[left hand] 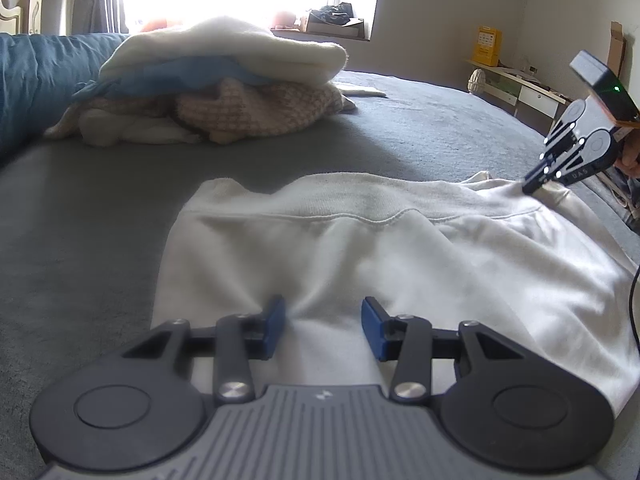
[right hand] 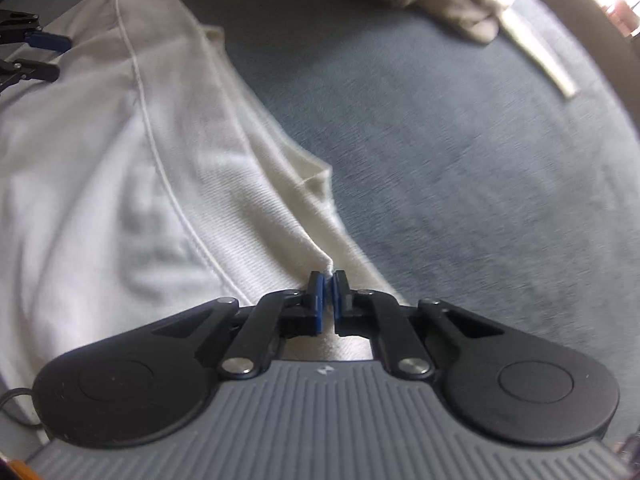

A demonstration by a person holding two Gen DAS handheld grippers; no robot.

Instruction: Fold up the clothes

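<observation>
A white sweatshirt (left hand: 360,248) lies spread on the grey-blue bed, ribbed hem toward the far side. My left gripper (left hand: 324,324) is open, its blue pads apart over the near edge of the cloth, holding nothing. My right gripper (right hand: 328,292) is shut on a pinched fold at the sweatshirt's (right hand: 120,184) hem edge. In the left wrist view the right gripper (left hand: 534,186) is at the garment's far right corner. In the right wrist view the left gripper (right hand: 46,56) shows at the upper left, open.
A pile of clothes (left hand: 216,88), white, blue and pink-checked, sits at the back of the bed (left hand: 80,220). A blue duvet (left hand: 36,76) lies at the left. A desk (left hand: 520,84) with a yellow box stands by the right wall. A loose cream strap (right hand: 540,60) lies on the bed.
</observation>
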